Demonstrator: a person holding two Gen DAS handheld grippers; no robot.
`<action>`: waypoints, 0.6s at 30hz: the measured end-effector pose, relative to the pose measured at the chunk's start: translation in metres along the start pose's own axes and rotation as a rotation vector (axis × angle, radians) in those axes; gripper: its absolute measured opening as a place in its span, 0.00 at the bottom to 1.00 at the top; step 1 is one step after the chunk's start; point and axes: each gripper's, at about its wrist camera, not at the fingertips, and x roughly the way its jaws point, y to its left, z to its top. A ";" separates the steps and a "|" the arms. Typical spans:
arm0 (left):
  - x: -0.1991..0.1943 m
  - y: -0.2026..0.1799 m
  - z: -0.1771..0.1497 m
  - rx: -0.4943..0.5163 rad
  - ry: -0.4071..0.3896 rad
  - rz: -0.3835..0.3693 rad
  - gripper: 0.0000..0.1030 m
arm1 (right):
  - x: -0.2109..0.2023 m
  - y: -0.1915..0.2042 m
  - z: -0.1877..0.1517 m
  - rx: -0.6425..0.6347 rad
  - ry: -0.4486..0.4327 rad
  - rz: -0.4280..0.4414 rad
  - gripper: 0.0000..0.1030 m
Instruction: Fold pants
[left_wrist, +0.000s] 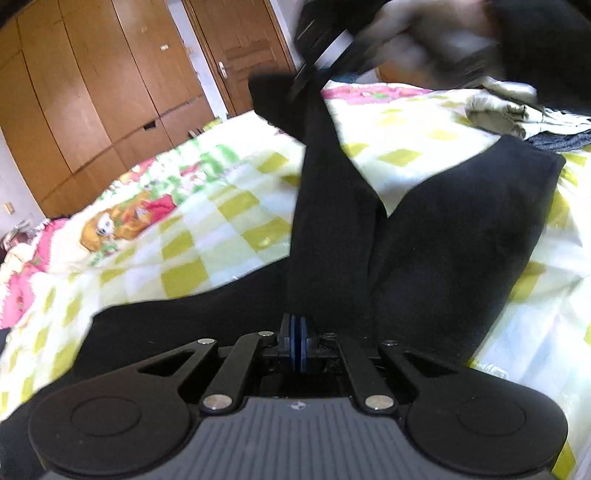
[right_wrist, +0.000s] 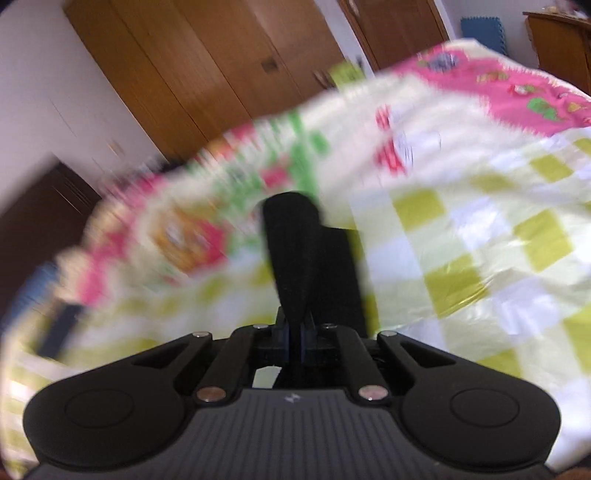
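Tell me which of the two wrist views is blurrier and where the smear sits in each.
The right wrist view is blurrier: the bedspread smears across the left and middle, while the right gripper and the pinched black pants stay sharp. The left wrist view is mostly crisp on the left gripper; only the other gripper and hand at upper right are streaked. Both views bow the wardrobe.

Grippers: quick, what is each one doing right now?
Left gripper: shut, blue pads together against the black fabric pants; a pinch cannot be told.
Right gripper: shut on the pants' leg end.
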 end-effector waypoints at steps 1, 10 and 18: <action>-0.007 -0.001 0.001 0.011 -0.012 0.008 0.17 | -0.031 -0.003 0.000 0.014 -0.037 0.035 0.05; -0.027 -0.055 0.008 0.164 -0.024 -0.053 0.17 | -0.167 -0.120 -0.095 0.268 -0.123 -0.135 0.05; -0.014 -0.086 0.007 0.268 0.041 -0.086 0.18 | -0.165 -0.180 -0.141 0.466 -0.124 -0.136 0.11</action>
